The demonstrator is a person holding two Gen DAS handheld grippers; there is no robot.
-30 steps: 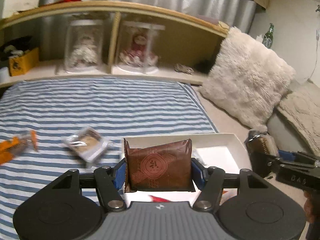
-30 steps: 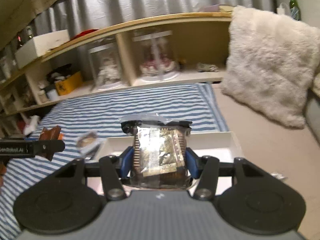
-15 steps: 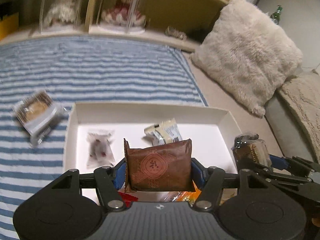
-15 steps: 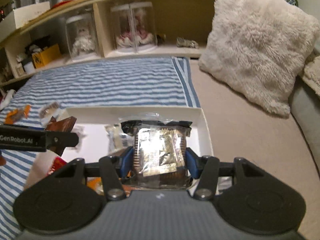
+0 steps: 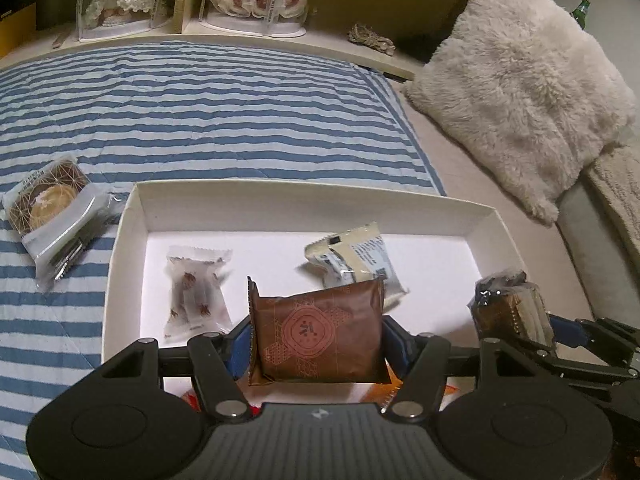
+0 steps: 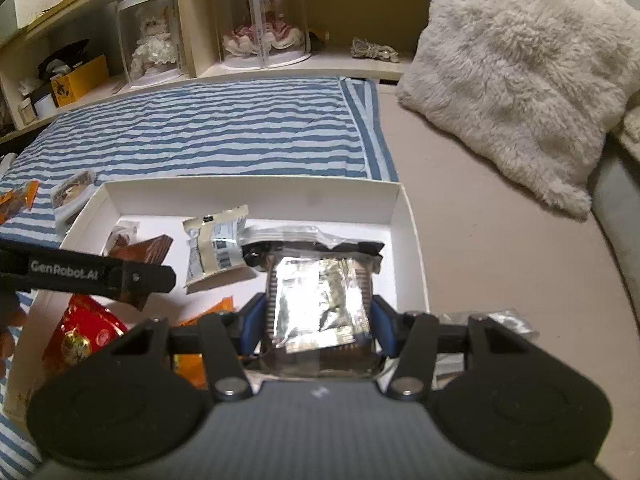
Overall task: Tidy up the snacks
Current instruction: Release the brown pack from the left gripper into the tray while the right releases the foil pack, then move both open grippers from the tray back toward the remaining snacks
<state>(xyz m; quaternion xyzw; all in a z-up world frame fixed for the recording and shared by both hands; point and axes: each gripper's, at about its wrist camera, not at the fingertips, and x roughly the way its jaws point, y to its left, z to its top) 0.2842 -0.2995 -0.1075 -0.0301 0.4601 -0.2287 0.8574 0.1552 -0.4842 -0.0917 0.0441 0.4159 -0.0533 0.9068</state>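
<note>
1. Snacks first: the left gripper [image 5: 316, 340] is clamped on a brown packet [image 5: 318, 340] printed with a round emblem; the right gripper [image 6: 318, 316] pinches a clear, foil-glinting cookie pack [image 6: 318, 300].
2. Both packets hang over the white box [image 5: 280, 204], which holds a clear candy wrap [image 5: 198, 292] and a cream pouch [image 5: 354, 258].
3. One cookie bag [image 5: 50, 210] lies just beside the box on the striped blue blanket [image 5: 200, 100].
4. A fluffy pillow [image 6: 516, 68] rests to the right, below the wooden shelf [image 6: 280, 66].

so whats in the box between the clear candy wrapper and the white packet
Nothing: in the left wrist view the stretch of white box floor between the clear candy wrapper and the white packet is bare. The held brown packet hangs nearer the camera.
</note>
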